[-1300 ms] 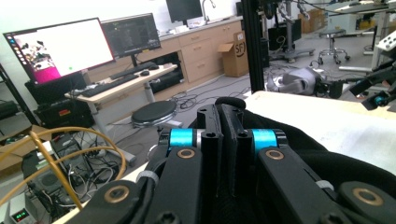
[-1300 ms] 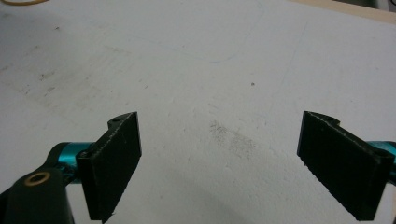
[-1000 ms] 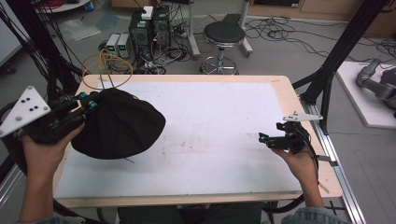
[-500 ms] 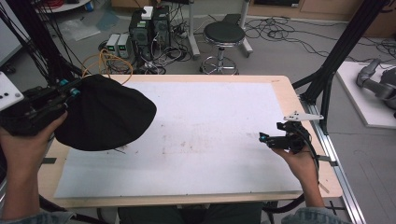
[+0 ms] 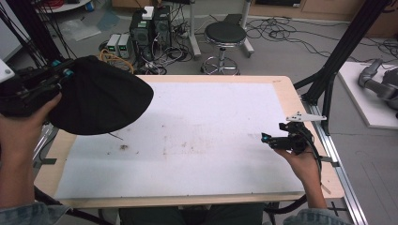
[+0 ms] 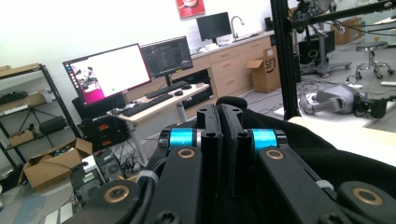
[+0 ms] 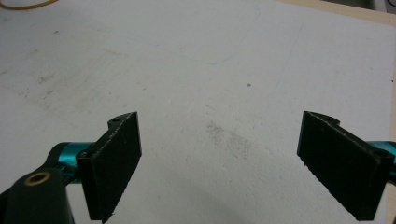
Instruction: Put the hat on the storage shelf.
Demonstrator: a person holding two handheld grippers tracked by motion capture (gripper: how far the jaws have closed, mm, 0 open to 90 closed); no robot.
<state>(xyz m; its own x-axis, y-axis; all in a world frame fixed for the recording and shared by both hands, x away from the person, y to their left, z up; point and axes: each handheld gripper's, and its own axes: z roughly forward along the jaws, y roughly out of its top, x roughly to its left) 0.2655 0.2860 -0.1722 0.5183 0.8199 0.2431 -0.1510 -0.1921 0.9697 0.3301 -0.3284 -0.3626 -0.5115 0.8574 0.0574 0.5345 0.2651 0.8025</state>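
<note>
A black cloth (image 5: 101, 101) hangs in the air over the table's far left corner, bunched and rounded. My left gripper (image 5: 63, 75) is shut on its edge, held up by a hand at the left border. In the left gripper view the two jaws (image 6: 219, 109) press together with the cloth (image 6: 327, 154) draped to their right and below. My right gripper (image 5: 265, 138) rests low near the table's right edge, pointing left. Its jaws (image 7: 219, 158) stand wide apart over bare white surface, with nothing between them.
The table is a white sheet (image 5: 211, 117) on a wooden board with faint smudges near the middle. Behind it on the floor stand a black stool (image 5: 225, 35), computer boxes (image 5: 150, 23) and cables. A black frame post (image 5: 347, 47) rises at the right.
The left gripper has lifted the black cloth off the table and carried it up and to the left. The right gripper has stayed in place.
</note>
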